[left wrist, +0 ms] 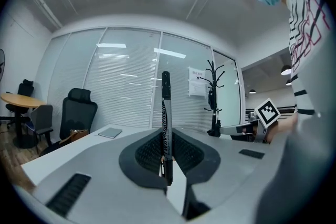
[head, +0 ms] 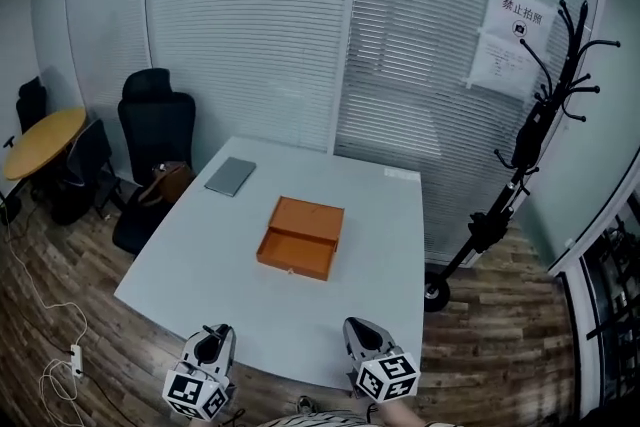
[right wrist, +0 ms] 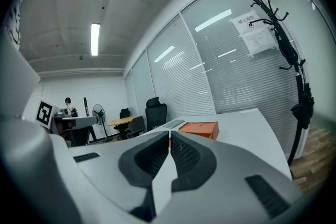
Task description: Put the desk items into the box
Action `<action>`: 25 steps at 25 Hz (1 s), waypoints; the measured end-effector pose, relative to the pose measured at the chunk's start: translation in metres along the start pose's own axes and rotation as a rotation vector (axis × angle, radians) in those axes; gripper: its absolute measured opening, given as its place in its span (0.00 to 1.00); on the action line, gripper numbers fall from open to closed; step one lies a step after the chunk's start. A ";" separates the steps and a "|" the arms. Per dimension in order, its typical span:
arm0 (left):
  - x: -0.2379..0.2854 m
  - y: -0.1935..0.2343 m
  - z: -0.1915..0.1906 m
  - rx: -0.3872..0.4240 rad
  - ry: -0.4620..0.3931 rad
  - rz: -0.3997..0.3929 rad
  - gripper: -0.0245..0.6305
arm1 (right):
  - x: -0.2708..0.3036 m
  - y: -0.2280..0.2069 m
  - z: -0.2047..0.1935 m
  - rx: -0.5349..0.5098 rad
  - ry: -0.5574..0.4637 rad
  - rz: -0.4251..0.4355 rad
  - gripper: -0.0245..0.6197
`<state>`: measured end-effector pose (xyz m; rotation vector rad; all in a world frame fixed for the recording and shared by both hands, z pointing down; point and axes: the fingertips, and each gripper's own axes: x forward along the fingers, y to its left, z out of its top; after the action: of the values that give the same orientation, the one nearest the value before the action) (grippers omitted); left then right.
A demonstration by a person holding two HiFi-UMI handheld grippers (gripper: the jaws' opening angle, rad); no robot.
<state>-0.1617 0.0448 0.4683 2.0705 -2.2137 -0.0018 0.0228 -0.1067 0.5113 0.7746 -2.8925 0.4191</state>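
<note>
Looking down through the head view, I see the white bench (head: 200, 265) filling the middle of the frame, with the orange box (head: 301, 237) lying flat at its centre. The box's near half shows a shallow recess. A grey closed laptop (head: 231, 176) lies toward the upper left corner of the bench, well apart from the box.

My left gripper (head: 216, 333) sits at the lower left of the frame and my right gripper (head: 360, 327) at the lower middle. Both are at the near edge of the bench, well short of the box.

In the left gripper view the jaws are clamped on a black marker pen (left wrist: 166, 123). It stands upright between them and rises well above their tips. In the right gripper view the jaws are pressed together with nothing between them, and the orange box shows just past their tips at mid-frame.

A black office chair (head: 155, 130) stands at the left of the bench with a brown bag (head: 165, 183) beside it. A black coat stand (head: 545, 115) rises at the right.
</note>
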 end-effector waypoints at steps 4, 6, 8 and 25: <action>0.042 -0.001 0.002 0.019 0.006 -0.045 0.07 | 0.012 -0.026 0.005 0.002 0.001 -0.027 0.08; 0.059 0.002 0.004 0.030 0.014 -0.069 0.07 | 0.018 -0.035 0.008 0.009 -0.002 -0.045 0.08; 0.074 0.005 0.006 0.043 0.021 -0.091 0.07 | 0.024 -0.043 0.011 0.016 -0.006 -0.062 0.08; 0.211 0.049 0.031 0.150 0.056 -0.422 0.07 | 0.072 -0.056 0.025 0.101 -0.063 -0.331 0.08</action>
<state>-0.2261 -0.1635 0.4581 2.5426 -1.7543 0.1888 -0.0126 -0.1943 0.5141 1.2771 -2.7401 0.5109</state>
